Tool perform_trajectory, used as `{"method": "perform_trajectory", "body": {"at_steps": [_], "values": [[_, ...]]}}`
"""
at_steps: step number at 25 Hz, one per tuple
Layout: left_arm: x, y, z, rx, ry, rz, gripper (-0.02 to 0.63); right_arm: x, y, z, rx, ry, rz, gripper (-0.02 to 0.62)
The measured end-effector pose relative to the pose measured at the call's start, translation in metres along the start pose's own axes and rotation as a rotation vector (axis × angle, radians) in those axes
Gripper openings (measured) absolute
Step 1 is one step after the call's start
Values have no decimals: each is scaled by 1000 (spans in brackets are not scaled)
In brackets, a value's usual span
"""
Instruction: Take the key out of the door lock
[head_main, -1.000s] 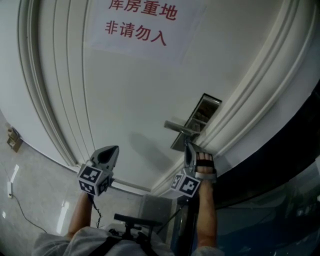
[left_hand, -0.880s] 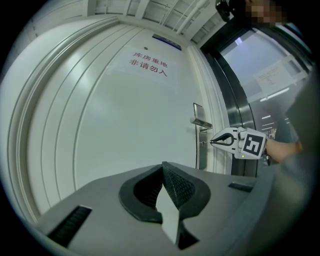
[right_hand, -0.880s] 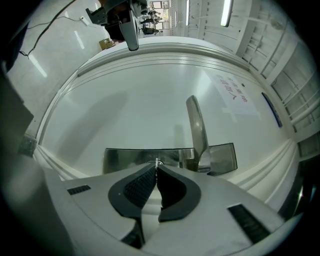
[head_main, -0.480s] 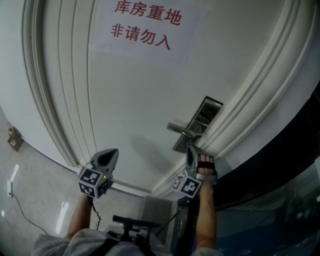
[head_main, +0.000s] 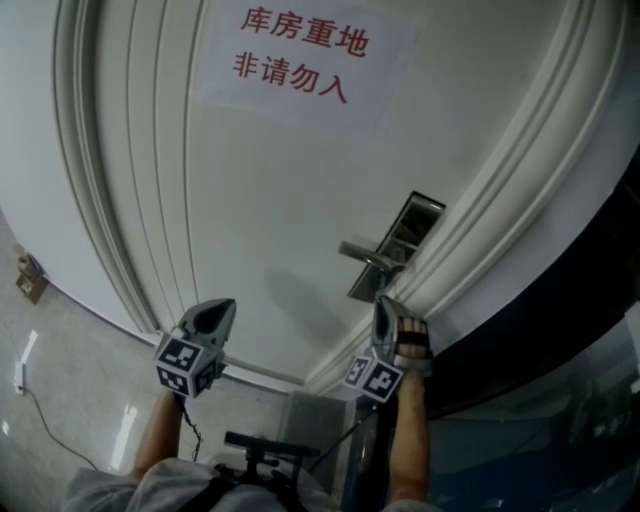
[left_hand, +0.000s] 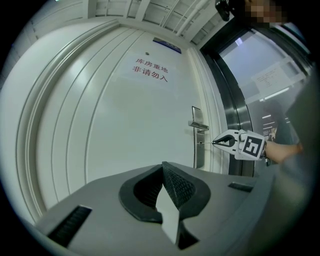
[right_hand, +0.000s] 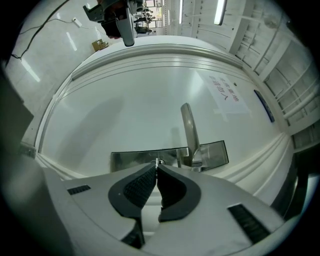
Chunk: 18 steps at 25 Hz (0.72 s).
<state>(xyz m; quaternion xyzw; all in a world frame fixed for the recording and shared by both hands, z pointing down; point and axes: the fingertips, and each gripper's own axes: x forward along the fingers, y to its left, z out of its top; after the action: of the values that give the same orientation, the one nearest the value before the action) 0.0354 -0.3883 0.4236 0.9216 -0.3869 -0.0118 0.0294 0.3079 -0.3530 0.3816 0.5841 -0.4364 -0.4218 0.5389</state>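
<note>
On the white door (head_main: 270, 200), a metal lock plate (head_main: 397, 243) carries a lever handle (head_main: 362, 254). My right gripper (head_main: 381, 303) points at the plate's lower end, just below the handle. In the left gripper view a thin key (left_hand: 206, 143) runs from the right gripper (left_hand: 215, 143) to the lock plate (left_hand: 199, 145). The right gripper view shows my right gripper (right_hand: 156, 166) shut on the key (right_hand: 157, 161), close to the plate (right_hand: 131, 160). How deep the key sits I cannot tell. My left gripper (head_main: 214, 313) hovers left of the lock, off the door, with its jaws (left_hand: 163, 165) shut and empty.
A paper sign (head_main: 305, 55) with red characters hangs high on the door. Curved mouldings (head_main: 130, 230) frame the panel. A dark glass wall (head_main: 560, 330) stands right of the door frame. Grey floor (head_main: 60, 380) and a small brown object (head_main: 27, 277) lie at the left.
The head view has shifted slightly, so the door and sign sit a little further right. The right gripper stays at the lock plate, shut on the key. The left gripper has hardly moved.
</note>
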Motion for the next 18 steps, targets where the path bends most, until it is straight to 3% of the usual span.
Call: {"method": "perform_trajectory", "body": {"at_steps": [4, 18], "values": [[-5, -3, -1, 2, 4, -14, 6, -14, 2, 3, 91, -9, 11, 20], [-27, -21, -6, -6, 15, -72, 6, -65, 3, 7, 668, 37, 76, 20]]}}
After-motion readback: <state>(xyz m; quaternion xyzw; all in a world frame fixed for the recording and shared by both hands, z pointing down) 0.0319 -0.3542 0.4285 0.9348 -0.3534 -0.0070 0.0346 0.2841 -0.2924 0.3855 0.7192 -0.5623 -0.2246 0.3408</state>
